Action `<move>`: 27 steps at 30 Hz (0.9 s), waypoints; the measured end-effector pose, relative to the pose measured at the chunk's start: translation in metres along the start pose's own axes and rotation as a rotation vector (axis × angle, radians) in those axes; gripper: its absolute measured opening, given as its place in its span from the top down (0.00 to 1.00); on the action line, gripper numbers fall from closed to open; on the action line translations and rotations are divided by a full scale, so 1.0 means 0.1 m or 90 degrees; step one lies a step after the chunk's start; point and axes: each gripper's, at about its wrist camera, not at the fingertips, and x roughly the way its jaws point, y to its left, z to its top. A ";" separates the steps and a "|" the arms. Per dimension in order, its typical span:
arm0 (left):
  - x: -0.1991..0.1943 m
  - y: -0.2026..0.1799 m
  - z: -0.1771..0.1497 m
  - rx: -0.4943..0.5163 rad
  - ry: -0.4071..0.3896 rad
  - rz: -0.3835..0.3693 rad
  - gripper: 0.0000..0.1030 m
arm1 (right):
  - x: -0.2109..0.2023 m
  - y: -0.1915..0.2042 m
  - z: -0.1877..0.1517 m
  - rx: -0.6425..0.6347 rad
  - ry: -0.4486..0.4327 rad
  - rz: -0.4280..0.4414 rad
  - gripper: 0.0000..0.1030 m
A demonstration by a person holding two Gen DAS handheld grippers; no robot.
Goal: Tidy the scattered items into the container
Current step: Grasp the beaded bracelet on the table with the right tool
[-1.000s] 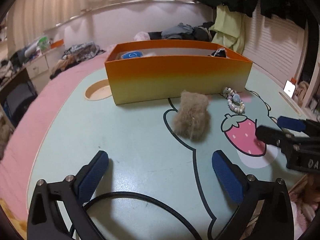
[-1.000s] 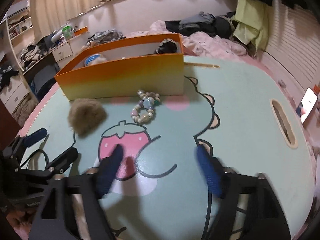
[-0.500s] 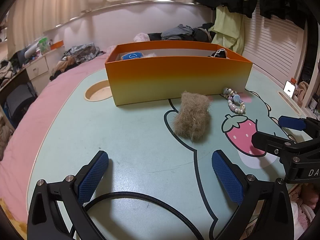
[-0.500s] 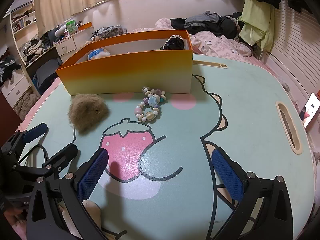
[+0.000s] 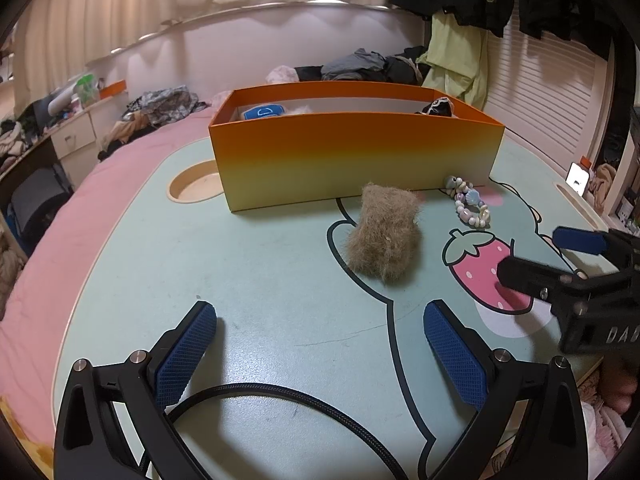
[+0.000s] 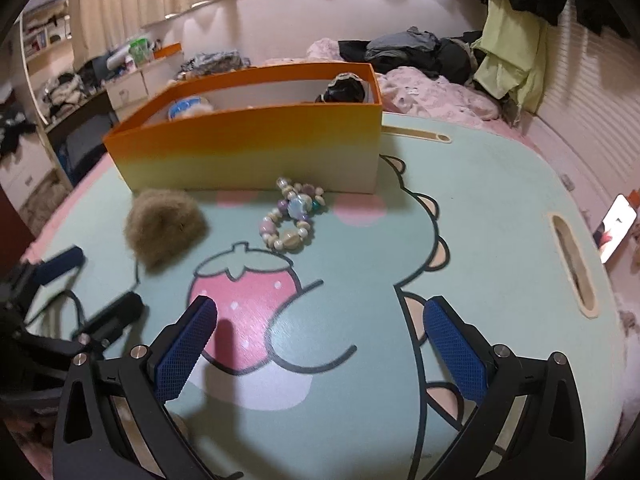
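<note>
Left gripper [image 5: 320,322] jaws spread wide, nothing between them, hovering low over the table [image 5: 248,264]. Right gripper [image 6: 320,320] also spread, empty, above the strawberry print [image 6: 244,284]. Fuzzy brown tuft [image 5: 384,232] lies on the table ahead of the left gripper, near the orange box [image 5: 352,160]. Bead bracelet [image 6: 290,220] just in front of the box wall. Box already holds a blue item [image 5: 262,112] and a dark item [image 5: 438,107]

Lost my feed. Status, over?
Both tongs, left and right, open, empty. Fur puff and bead bracelet lie outside orange box. Path clear.
</note>
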 end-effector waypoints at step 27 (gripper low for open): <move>-0.04 0.03 0.03 -0.010 -0.008 -0.033 0.00 | -0.30 0.10 0.23 0.026 -0.084 0.121 0.88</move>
